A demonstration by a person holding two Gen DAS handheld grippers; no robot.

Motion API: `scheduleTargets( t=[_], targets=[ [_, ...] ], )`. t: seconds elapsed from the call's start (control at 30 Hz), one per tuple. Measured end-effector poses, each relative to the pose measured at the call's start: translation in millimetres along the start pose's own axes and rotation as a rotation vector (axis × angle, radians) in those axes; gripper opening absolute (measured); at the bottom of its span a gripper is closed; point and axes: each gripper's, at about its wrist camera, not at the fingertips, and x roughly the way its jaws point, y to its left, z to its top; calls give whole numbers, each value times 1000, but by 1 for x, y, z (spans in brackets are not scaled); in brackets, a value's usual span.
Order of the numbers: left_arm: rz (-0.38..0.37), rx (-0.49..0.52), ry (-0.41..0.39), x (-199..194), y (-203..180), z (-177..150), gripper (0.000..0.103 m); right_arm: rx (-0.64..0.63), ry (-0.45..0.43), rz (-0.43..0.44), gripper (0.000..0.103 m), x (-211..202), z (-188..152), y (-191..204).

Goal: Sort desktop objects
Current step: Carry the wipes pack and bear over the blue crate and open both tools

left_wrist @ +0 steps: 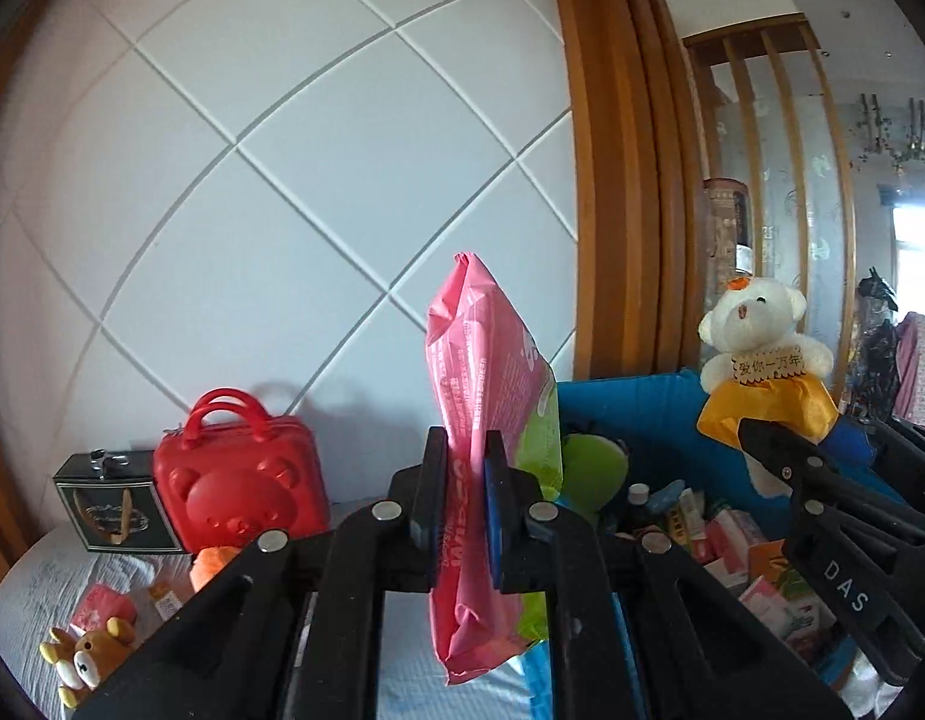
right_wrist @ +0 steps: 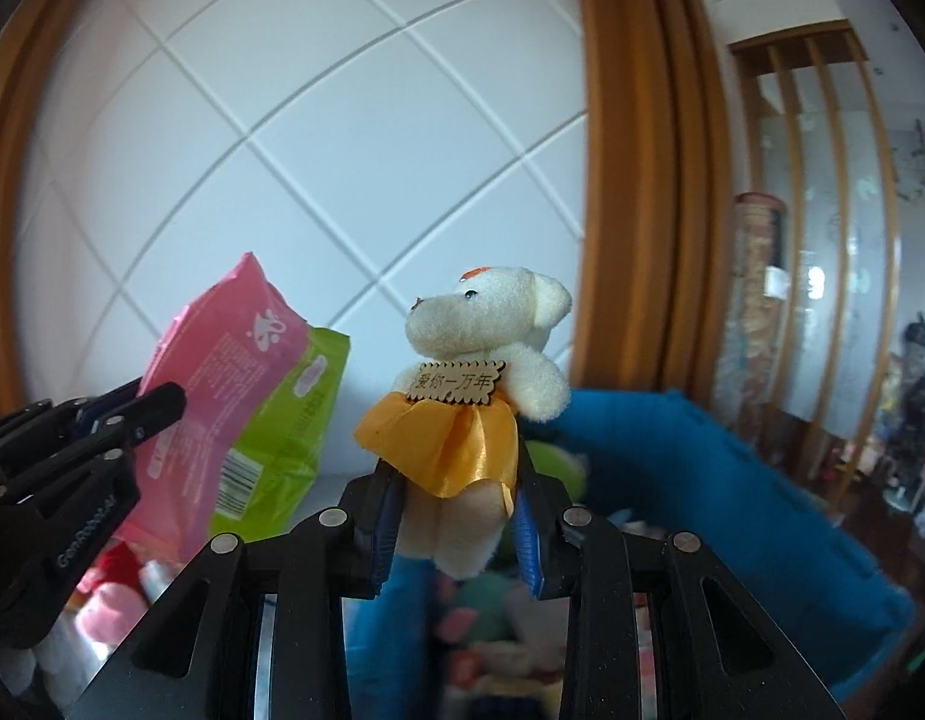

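Hand-held gripper (left_wrist: 465, 510): blk frame, silver screws, blue pads, "DAS" mark.

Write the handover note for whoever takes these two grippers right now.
Left gripper: shut on the pink and green packet, held upright in the air.
Right gripper: shut on the white plush bear by its legs, below the yellow skirt.
Blue bin: just behind both, already holding small boxes and a green plush.
Left: the red bear case, black box and small brown bear sit on the cloth outside the bin.
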Motion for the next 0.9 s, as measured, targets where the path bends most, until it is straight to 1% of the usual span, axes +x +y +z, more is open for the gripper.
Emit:
scheduleTargets(
  t=[0.13, 0.23, 0.27, 0.3, 0.33, 0.4, 0.43, 0.53, 0.6, 0.63, 0.73, 0.8, 0.9],
  targets=[
    [-65, 10, 20, 17, -50, 12, 11, -5, 27, -86, 32, 16, 0, -39],
    [-93, 30, 46, 29, -85, 16, 11, -9, 63, -138, 32, 29, -1, -65],
    [-101, 34, 59, 33, -95, 17, 11, -10, 76, -152, 32, 33, -1, -73],
    [-113, 36, 94, 40, -105, 18, 11, -9, 86, -167, 32, 37, -2, -82],
    [-141, 12, 104, 44, -110, 19, 11, -3, 102, -180, 32, 41, -4, -91],
    [-129, 28, 131, 53, -124, 18, 11, 12, 133, -197, 32, 46, -11, -109],
    [-134, 36, 143, 57, -130, 16, 11, 22, 147, -201, 32, 48, -14, -116],
    [-138, 50, 180, 71, -142, 9, 11, 25, 170, -219, 32, 55, -21, -132],
    [-145, 55, 218, 80, -148, 5, 11, 36, 184, -216, 32, 59, -26, -138],
    [-149, 44, 217, 82, -147, 6, 11, 41, 192, -216, 32, 64, -29, -142],
    [-122, 40, 212, 85, -147, 6, 11, 61, 241, -199, 32, 75, -35, -147],
    [-119, 35, 225, 89, -146, 6, 13, 71, 216, -191, 32, 72, -34, -152],
    [-110, 32, 248, 93, -144, 6, 15, 59, 228, -191, 32, 72, -35, -151]
  ],
)
